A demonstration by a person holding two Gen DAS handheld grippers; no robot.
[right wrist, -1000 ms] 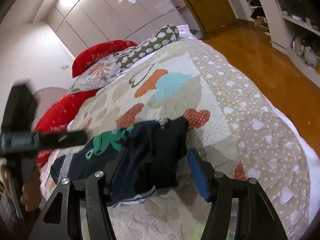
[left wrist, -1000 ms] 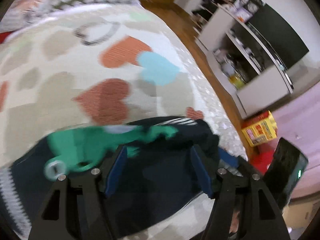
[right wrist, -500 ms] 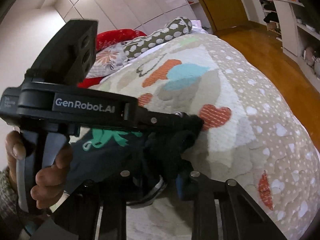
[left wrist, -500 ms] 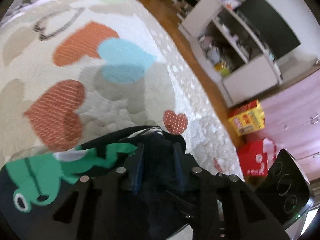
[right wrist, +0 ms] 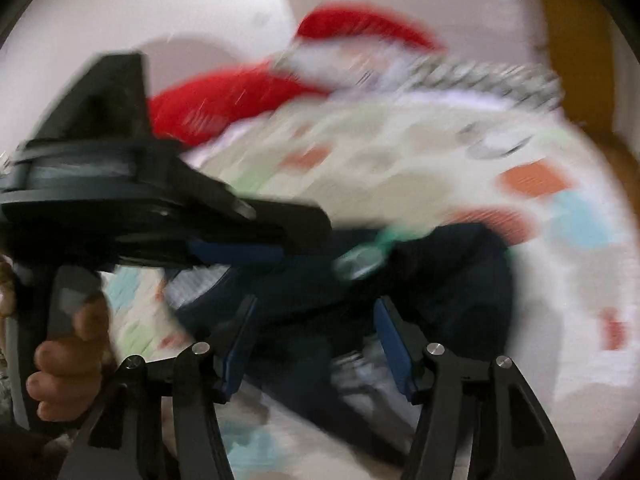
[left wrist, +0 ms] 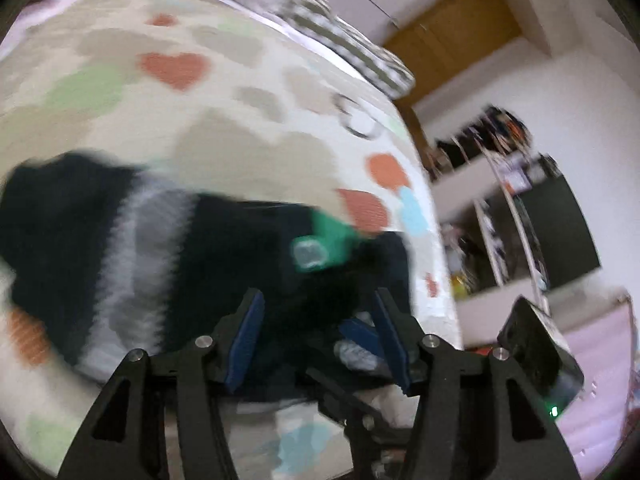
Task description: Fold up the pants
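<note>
The dark navy pants (left wrist: 224, 248) with a green frog print (left wrist: 324, 240) and a grey-white striped band lie on the heart-patterned quilt (left wrist: 224, 120). Both views are blurred by motion. My left gripper (left wrist: 320, 320) is open, its blue pads apart just above the near edge of the pants. My right gripper (right wrist: 316, 328) is open too, over the same dark cloth (right wrist: 448, 280). The left gripper also shows in the right wrist view (right wrist: 240, 248), crossing from the left in a hand. Part of the right gripper shows low in the left wrist view (left wrist: 360, 340).
Red pillows (right wrist: 240, 96) and a spotted bolster (right wrist: 488, 76) lie at the head of the bed. A white shelf unit with a dark screen (left wrist: 560, 224) stands past the bed's right edge. A wooden door (left wrist: 452, 48) is behind.
Both grippers were shut on the pants half a second ago and now stand open. Both views have swung fast toward the head of the bed, and the pants lie more spread out.
</note>
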